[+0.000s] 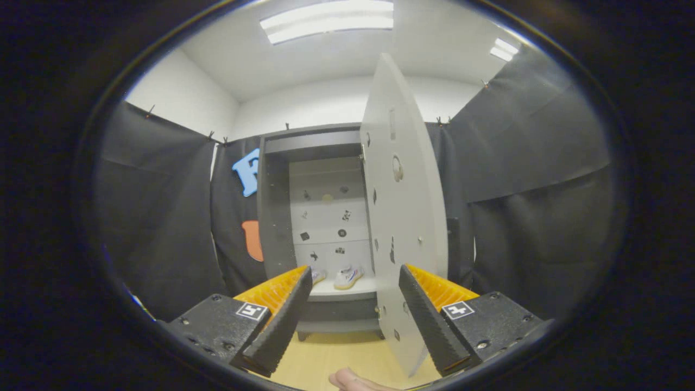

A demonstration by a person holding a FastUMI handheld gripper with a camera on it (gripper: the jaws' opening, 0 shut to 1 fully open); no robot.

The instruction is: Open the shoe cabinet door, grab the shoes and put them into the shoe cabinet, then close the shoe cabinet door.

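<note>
Judging by the scene, the shoes are already set on the bottom shelf of the shoe cabinet; only the open door is left to be closed. The gripper is held spread, grasping nothing.

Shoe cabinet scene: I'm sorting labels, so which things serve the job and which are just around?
For the job:
- shoe cabinet, open
- its door, swung wide
- shoes on the bottom shelf
- gripper, fingers open, holding nothing

Just around:
- black cloth wall
- wooden floor
- ceiling lights
</note>
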